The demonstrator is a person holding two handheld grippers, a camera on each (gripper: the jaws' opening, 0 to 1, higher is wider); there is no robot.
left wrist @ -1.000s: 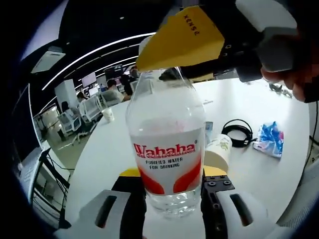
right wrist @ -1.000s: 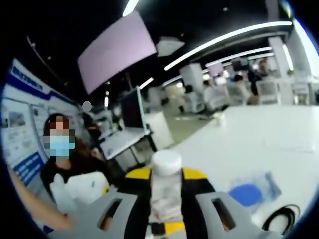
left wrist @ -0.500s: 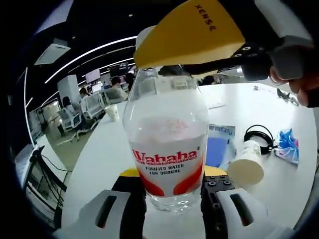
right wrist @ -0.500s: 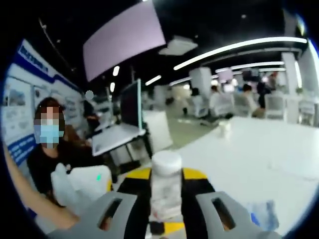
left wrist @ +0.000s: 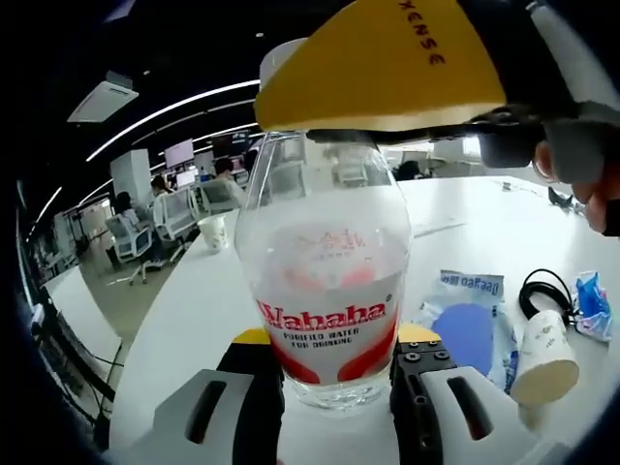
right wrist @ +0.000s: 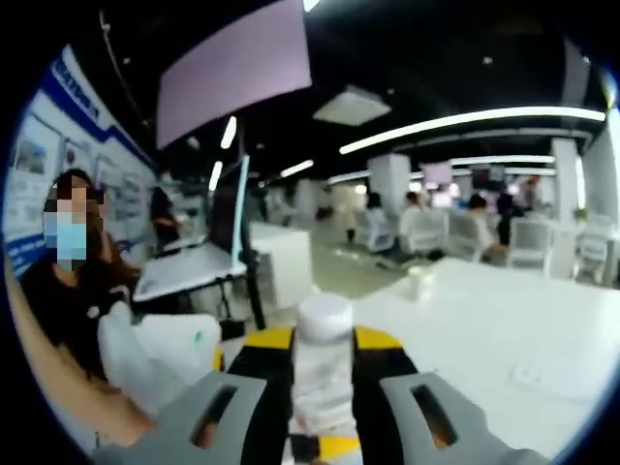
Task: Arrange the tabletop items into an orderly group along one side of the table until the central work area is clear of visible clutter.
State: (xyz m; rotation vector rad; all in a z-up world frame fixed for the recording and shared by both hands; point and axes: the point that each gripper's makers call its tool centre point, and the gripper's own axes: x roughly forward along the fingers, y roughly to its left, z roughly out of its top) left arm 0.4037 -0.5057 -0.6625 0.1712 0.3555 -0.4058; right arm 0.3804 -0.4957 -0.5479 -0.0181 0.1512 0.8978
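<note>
Your left gripper (left wrist: 334, 387) is clamped on the base of a clear water bottle (left wrist: 325, 281), both jaws pressed against its sides; the red label reads "Wahaha" with "PURIFIED WATER FOR DRINKING" beneath it. The bottle stands upright over the near edge of the white table (left wrist: 203, 300). Your right gripper (right wrist: 323, 387) grips the same bottle at its neck, the white cap (right wrist: 325, 317) showing between the jaws; in the left gripper view it reaches in from above, its yellow pad printed "XENSE". Toward the table's right edge lie a blue-and-white packet (left wrist: 465, 315) with blue print too small to read, a paper cup (left wrist: 544, 344) on its side just beside it, a coiled black cable (left wrist: 544, 289) and a crumpled blue wrapper (left wrist: 593, 305). Another paper cup (left wrist: 211, 231) stands near the table's far edge.
</note>
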